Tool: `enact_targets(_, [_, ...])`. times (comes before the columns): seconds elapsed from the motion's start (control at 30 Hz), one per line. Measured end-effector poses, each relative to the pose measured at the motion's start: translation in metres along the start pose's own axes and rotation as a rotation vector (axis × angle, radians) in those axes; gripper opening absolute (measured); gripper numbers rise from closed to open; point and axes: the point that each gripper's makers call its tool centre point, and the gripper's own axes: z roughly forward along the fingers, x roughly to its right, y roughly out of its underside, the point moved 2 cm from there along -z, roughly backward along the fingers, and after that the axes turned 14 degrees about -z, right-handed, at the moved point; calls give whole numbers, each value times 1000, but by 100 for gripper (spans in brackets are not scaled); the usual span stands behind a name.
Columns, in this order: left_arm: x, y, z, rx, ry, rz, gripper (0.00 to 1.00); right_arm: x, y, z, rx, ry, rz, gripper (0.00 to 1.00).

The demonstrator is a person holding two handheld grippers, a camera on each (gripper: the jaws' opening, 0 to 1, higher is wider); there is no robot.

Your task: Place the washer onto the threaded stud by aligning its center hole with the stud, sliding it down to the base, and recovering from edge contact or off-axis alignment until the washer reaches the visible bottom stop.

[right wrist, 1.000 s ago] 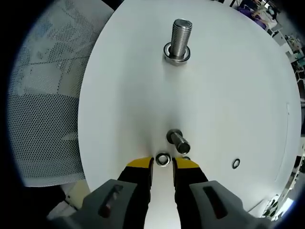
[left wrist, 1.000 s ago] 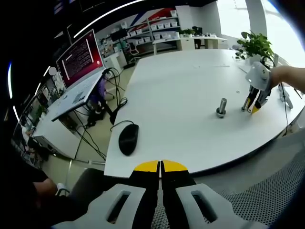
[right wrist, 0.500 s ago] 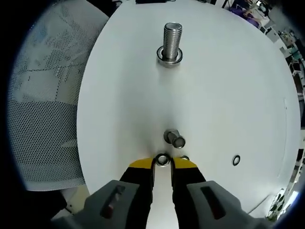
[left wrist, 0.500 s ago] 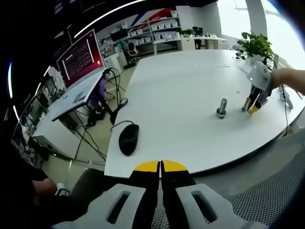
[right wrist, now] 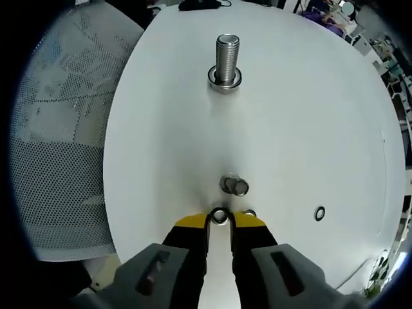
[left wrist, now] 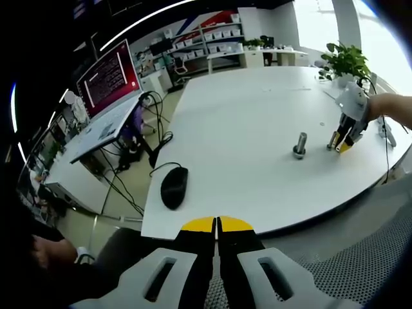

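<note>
The right gripper (right wrist: 220, 221) points down at the white table (right wrist: 309, 129), jaws slightly apart with a small washer (right wrist: 219, 215) lying between their yellow tips; whether they pinch it, I cannot tell. A short bolt (right wrist: 235, 185) stands just beyond. The tall threaded stud (right wrist: 226, 59) stands well apart. The left gripper (left wrist: 217, 224) hangs off the table edge, jaws clenched together on nothing.
</note>
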Motion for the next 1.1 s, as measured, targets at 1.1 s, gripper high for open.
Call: enact_targets(1.1, [0,-1,0,6,4,-3,0,7,-6,-38,233,121,145,14])
